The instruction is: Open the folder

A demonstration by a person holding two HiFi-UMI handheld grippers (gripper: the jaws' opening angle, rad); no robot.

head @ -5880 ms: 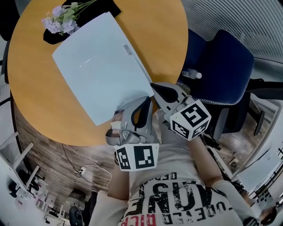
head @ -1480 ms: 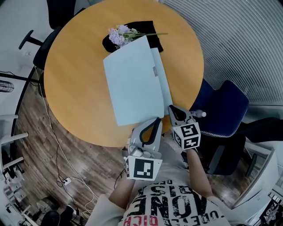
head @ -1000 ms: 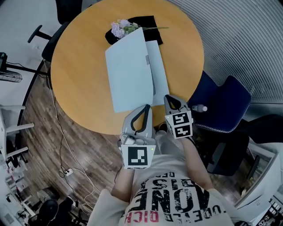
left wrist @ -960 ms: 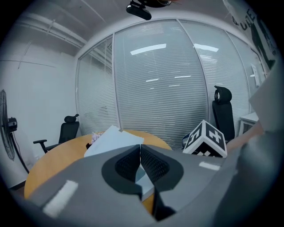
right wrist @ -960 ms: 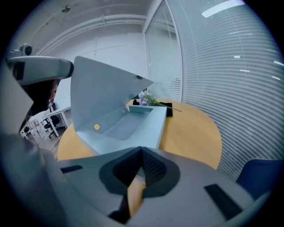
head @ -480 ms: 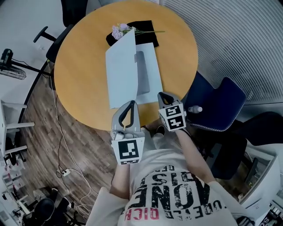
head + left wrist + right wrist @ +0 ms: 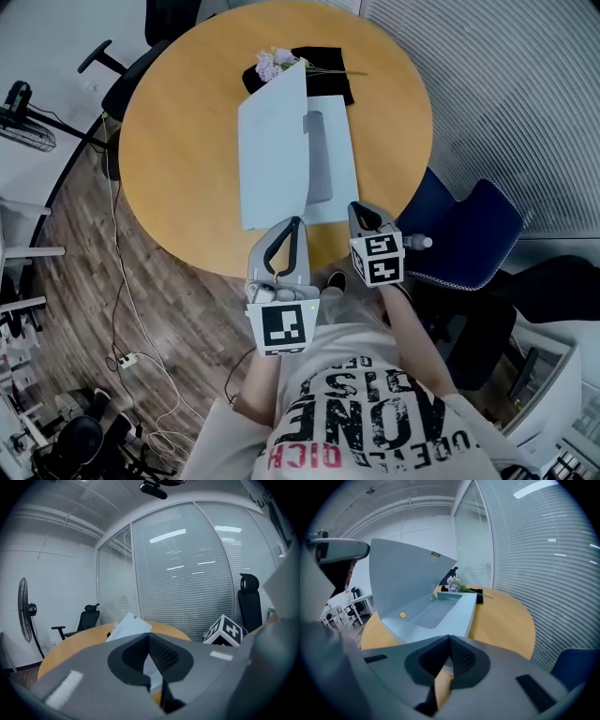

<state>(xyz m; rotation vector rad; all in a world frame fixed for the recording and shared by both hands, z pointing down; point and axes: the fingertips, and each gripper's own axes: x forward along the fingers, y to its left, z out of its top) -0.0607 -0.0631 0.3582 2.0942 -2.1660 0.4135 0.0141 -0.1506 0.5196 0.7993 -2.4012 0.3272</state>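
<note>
A pale blue folder lies on the round orange table [image 7: 178, 141]. Its cover [image 7: 272, 150] stands raised on its left long edge, and the base [image 7: 337, 173] with a grey inner pocket lies flat. My left gripper [image 7: 293, 223] is shut on the cover's near edge; the cover [image 7: 129, 626] shows just past the closed jaws [image 7: 149, 634]. My right gripper [image 7: 359, 208] is shut, its tips at the base's near right corner. In the right gripper view the cover [image 7: 403, 583] rises at the left over the open base [image 7: 450, 616], beyond the gripper [image 7: 449, 637].
A purple flower sprig [image 7: 277, 64] on a black cloth [image 7: 323, 70] lies at the folder's far end. A blue chair [image 7: 469, 234] with a small bottle [image 7: 417, 242] stands right of the table. A black office chair [image 7: 169, 19] and a fan [image 7: 19, 94] stand beyond.
The folder lay shut at first. The left gripper has lifted the cover, which a second ago was only slightly raised and now stands steep. The right gripper has stayed at the base's corner.
</note>
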